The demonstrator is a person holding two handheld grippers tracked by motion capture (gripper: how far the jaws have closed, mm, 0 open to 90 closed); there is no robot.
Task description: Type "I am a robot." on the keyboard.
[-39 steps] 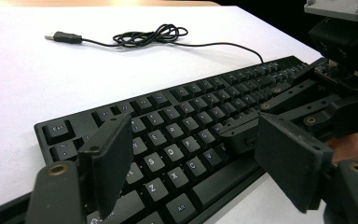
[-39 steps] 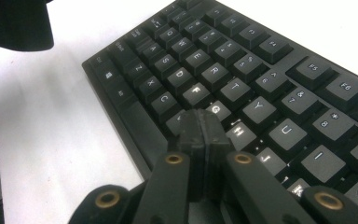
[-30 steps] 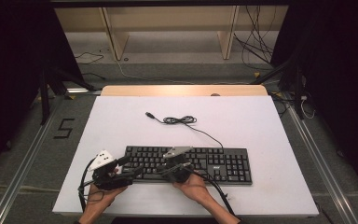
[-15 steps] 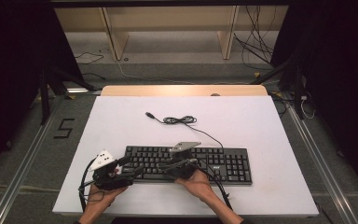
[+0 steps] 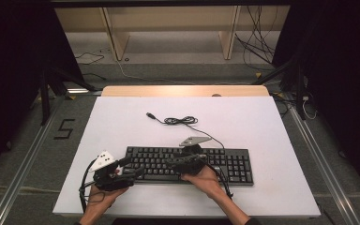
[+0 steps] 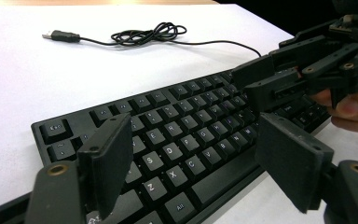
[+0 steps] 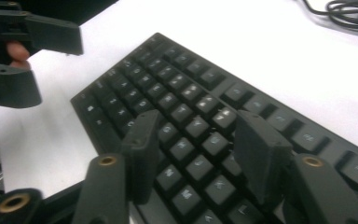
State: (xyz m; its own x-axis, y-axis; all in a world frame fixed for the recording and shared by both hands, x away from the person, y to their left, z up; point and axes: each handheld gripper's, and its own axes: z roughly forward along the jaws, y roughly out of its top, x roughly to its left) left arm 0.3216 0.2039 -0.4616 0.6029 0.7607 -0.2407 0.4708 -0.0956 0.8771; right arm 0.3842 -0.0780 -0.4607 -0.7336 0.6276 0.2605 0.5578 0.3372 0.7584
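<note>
— Where's the keyboard (image 5: 187, 164)?
— Near edge of the white table (image 5: 262, 122).
— The grippers?
— Left gripper (image 6: 196, 163) gapes over its left end; right gripper (image 7: 196, 154), jaws just opening, hovers mid-keys, nothing between.

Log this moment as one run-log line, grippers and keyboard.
left gripper: open, over keyboard left end | right gripper: jaws just opening, nothing between, above middle keys

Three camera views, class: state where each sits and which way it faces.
High view: above the table's near edge, looking down on the keyboard; forearms show.
Left gripper view: on the left hand-held gripper, facing keys and USB cable.
Right gripper view: on the right hand-held gripper, facing keys.
Shared: the keyboard.
</note>
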